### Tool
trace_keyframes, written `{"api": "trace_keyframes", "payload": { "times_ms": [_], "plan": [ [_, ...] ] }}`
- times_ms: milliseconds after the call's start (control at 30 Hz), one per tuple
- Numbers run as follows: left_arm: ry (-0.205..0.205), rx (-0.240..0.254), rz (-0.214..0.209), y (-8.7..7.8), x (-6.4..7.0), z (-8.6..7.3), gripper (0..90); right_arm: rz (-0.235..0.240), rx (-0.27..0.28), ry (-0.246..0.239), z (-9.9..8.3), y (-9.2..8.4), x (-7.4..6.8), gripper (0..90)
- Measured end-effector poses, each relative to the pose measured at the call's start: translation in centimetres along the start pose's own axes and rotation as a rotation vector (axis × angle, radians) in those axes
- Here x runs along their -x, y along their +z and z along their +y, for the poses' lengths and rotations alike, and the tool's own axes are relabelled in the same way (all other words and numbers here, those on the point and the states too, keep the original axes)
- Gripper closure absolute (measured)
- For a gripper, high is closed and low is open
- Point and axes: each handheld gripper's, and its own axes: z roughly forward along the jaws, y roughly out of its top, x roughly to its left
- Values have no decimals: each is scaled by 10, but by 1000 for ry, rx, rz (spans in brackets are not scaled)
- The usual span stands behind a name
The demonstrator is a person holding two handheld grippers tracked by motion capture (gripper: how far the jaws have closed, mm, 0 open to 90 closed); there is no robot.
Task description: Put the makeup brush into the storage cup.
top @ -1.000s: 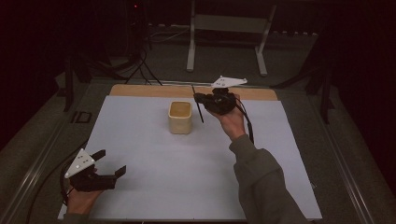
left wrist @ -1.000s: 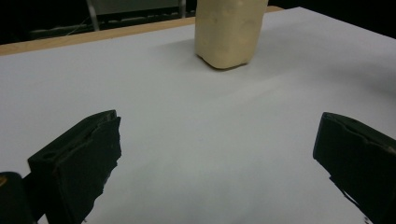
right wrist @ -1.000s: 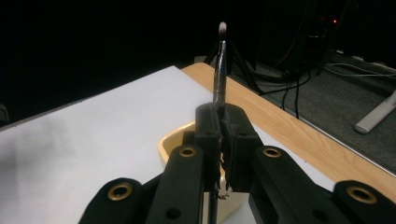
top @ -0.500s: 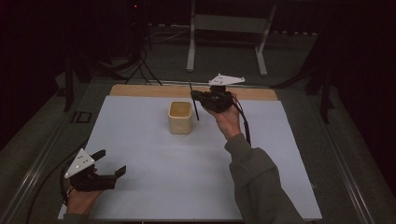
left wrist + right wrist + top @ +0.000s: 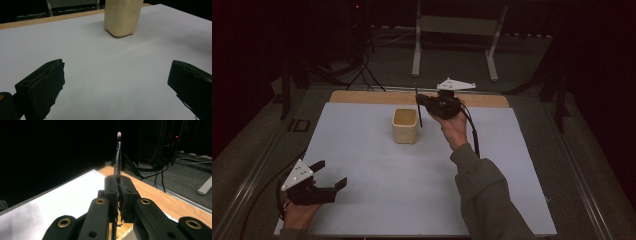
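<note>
The brush point(image 5: 417, 107) is the thing in hand here: a thin dark-handled stick, nearly upright, pinched in your right tool, its lower end just beside the right rim of the cream cup point(image 5: 404, 126) at the far middle of the table point(image 5: 362, 150). Going from the left: your left tool point(image 5: 332, 175) sits low at the near left corner, jaws spread wide with nothing between them (in the left gripper view only bare white table lies between the two black pads, with the cup well ahead), which reads as parked out of the way so the other hand can work alone. In the middle stands the cup, upright and open-topped, placed well apart from every edge so that either hand can get to it. To its right your right tool point(image 5: 421, 101) is clamped fully on the brush; the right gripper view shows the handle caught between the closed pads point(image 5: 125, 195), with the bristle tip point(image 5: 119, 135) pointing up and away and the cup's rim just below. Holding it upright near the rim looks like the set-up for lowering it, handle end first, into the cup.
</note>
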Motion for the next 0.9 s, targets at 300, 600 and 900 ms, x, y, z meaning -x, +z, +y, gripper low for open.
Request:
{"api": "trace_keyframes", "payload": {
  "times_ms": [300, 600, 900],
  "plan": [
    [1, -2, -1, 0, 0, 0, 18, -3, 20, 25, 0, 3, 1, 857],
    [1, -2, -2, 1, 0, 0, 18, -6, 43, 57, -1, 8, 1, 857],
    [1, -1, -5, 1, 1, 0, 18, -7, 66, 86, -1, 12, 2, 857]
  ]
}}
